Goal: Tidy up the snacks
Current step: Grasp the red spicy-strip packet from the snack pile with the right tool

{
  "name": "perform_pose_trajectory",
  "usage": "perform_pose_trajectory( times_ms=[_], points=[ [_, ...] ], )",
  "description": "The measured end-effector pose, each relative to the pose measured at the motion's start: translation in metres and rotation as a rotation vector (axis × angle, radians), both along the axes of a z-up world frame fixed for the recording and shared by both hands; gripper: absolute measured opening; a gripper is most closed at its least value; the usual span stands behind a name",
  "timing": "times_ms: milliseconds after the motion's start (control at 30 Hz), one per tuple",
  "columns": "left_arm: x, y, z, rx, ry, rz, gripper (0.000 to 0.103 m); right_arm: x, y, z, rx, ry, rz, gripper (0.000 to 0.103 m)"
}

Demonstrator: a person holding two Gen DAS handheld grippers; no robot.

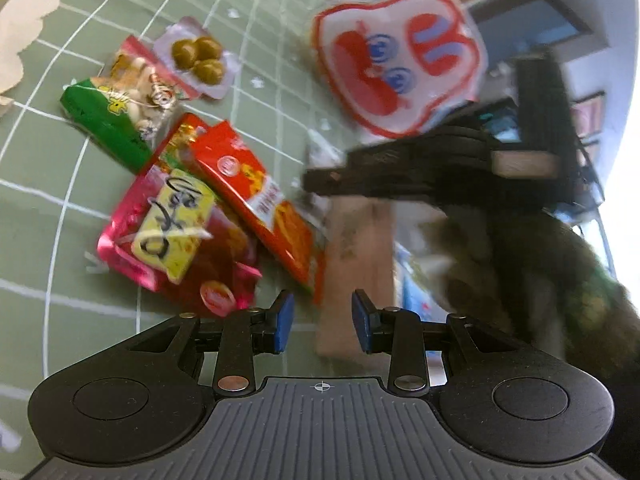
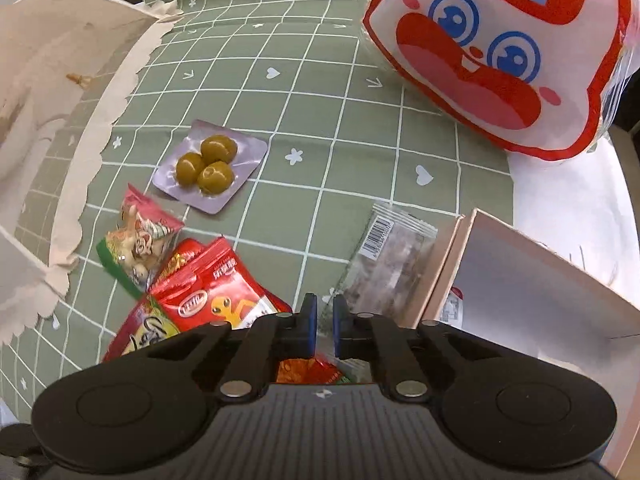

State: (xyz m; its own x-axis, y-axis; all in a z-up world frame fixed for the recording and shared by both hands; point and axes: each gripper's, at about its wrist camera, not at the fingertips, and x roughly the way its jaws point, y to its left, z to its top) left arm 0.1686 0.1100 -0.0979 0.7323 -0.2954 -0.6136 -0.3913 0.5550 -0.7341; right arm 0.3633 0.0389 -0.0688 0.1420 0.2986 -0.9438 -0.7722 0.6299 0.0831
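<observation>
surface (image 2: 328, 92): green cloth with a white grid and small white hearts and flowers; its far edge is partly covered by a large bag with a cartoon face (image 2: 496, 52), whose top is cut off by the frame.

snacks, loose in a heap toward the near left of the surface:
- lilac pack of three green olives (image 2: 210, 166), lying flat, apart from the rest of the heap.
- green-edged nut pack (image 2: 136, 252), partly under its neighbours.
- red pack with a yellow figure (image 2: 216, 296), its near end hidden behind the right gripper.
- pink pack with a yellow label (image 1: 168, 232), clear only in the blurred left wrist view.
- clear pack with a barcode (image 2: 384, 256), leaning against the pale box; contents hard to make out.

pale box (image 2: 520, 280): open, at the near right edge of the surface; its inside is mostly out of sight, with one red-and-white item just showing.

white scalloped paper bag (image 2: 60, 140): at the left edge, cut off.

left gripper (image 1: 322, 322): fingers spread, nothing between them, over the heap.

right gripper (image 2: 324, 326): fingers drawn nearly together; a sliver of gap shows, and nothing can be seen pinched. in the left wrist view it appears as a dark blur, with a dark sleeve (image 1: 560, 272) behind.
</observation>
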Motion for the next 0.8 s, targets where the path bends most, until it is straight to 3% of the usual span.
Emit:
perform_pose_trajectory(
  times_ms=[133, 267, 533, 700, 800],
  points=[
    [0.010, 0.020, -0.018, -0.062, 0.013, 0.097, 0.030, 0.000, -0.004, 0.000, 0.018, 0.031, -0.014, 0.007],
    [0.017, 0.037, -0.023, -0.056, -0.005, 0.168, 0.025, -0.002, -0.004, -0.002, 0.050, 0.078, -0.042, 0.007],
    [0.037, 0.022, -0.012, 0.117, -0.014, 0.053, 0.029, 0.005, -0.013, -0.002, 0.127, 0.151, -0.091, 0.007],
    [0.031, 0.019, -0.006, 0.118, -0.061, 0.060, 0.029, 0.007, -0.021, -0.001, 0.177, 0.205, -0.116, 0.008],
    [0.033, 0.020, -0.003, 0.160, -0.021, 0.082, 0.029, -0.001, -0.034, 0.018, 0.233, 0.132, -0.116, 0.008]
  ],
)
